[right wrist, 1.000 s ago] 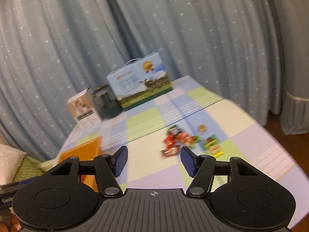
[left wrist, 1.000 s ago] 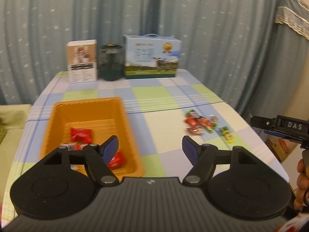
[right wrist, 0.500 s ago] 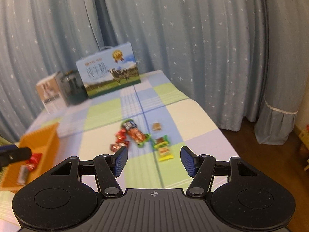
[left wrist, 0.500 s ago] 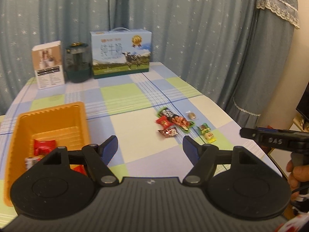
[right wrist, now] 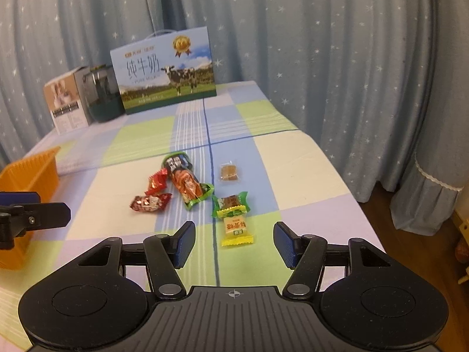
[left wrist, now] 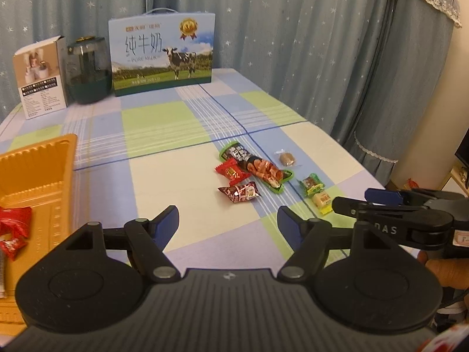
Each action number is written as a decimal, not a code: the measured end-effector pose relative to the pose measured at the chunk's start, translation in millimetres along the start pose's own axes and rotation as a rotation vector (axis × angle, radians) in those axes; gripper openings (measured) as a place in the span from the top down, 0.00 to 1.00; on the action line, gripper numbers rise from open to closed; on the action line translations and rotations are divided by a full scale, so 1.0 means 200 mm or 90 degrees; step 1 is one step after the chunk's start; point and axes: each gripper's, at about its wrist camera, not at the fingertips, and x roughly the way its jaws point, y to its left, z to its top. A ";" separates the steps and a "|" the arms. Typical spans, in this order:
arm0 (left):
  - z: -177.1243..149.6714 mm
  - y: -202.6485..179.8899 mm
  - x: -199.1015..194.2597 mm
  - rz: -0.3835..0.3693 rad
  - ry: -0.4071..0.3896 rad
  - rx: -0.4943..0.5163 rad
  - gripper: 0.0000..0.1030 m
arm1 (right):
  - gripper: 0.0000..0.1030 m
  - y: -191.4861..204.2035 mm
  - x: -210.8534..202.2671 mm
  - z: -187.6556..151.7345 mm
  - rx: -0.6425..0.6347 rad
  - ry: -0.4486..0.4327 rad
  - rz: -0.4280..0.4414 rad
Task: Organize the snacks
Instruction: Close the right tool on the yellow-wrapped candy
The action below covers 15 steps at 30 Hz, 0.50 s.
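Observation:
Several wrapped snacks lie loose on the checked tablecloth: a long green-edged packet (left wrist: 254,167) (right wrist: 185,179), a red candy (left wrist: 230,172) (right wrist: 157,181), a dark red candy (left wrist: 240,192) (right wrist: 150,202), a brown square sweet (left wrist: 286,158) (right wrist: 229,172), a green candy (right wrist: 230,204) and a yellow candy (right wrist: 236,230). The orange tray (left wrist: 34,173) (right wrist: 27,170) at the left holds red wrappers (left wrist: 13,223). My left gripper (left wrist: 228,223) hovers open and empty near the dark red candy. My right gripper (right wrist: 233,244) is open, empty, just short of the yellow candy.
A milk carton box (left wrist: 161,54), a dark jar (left wrist: 88,72) and a small white box (left wrist: 39,77) stand along the table's far edge before the blue curtain. The table's right edge drops off beside the snacks. A hand (left wrist: 445,270) holds the right tool.
Both grippers have come down and swung toward the snack pile, which now looks larger and nearer. The tray has slid to the left edge of both views. Both stayed open.

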 end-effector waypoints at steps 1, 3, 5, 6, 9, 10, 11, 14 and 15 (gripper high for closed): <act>-0.01 0.00 0.02 0.002 0.002 -0.001 0.31 | 0.43 0.00 0.03 0.00 -0.004 0.004 -0.001; -0.02 0.00 0.07 0.002 0.007 -0.006 0.31 | 0.48 0.00 0.09 0.00 -0.013 0.010 -0.001; -0.02 0.01 0.11 0.003 0.012 -0.010 0.31 | 0.51 0.00 0.13 0.00 -0.024 0.015 -0.003; -0.03 0.01 0.13 0.003 0.013 -0.013 0.31 | 0.51 0.00 0.15 0.00 -0.027 0.015 -0.005; -0.04 0.02 0.16 -0.001 0.013 -0.019 0.31 | 0.54 -0.01 0.20 0.00 -0.035 0.019 -0.007; -0.04 0.03 0.17 -0.001 0.014 -0.019 0.31 | 0.56 -0.01 0.22 0.00 -0.038 0.020 -0.008; -0.04 0.03 0.18 -0.001 0.014 -0.019 0.31 | 0.60 0.00 0.23 -0.01 -0.042 0.022 -0.007; -0.04 0.05 0.21 0.000 0.016 -0.023 0.31 | 0.65 0.02 0.26 -0.02 -0.069 0.021 -0.015; -0.05 0.05 0.22 -0.001 0.016 -0.025 0.31 | 0.65 0.03 0.27 -0.02 -0.076 0.018 -0.017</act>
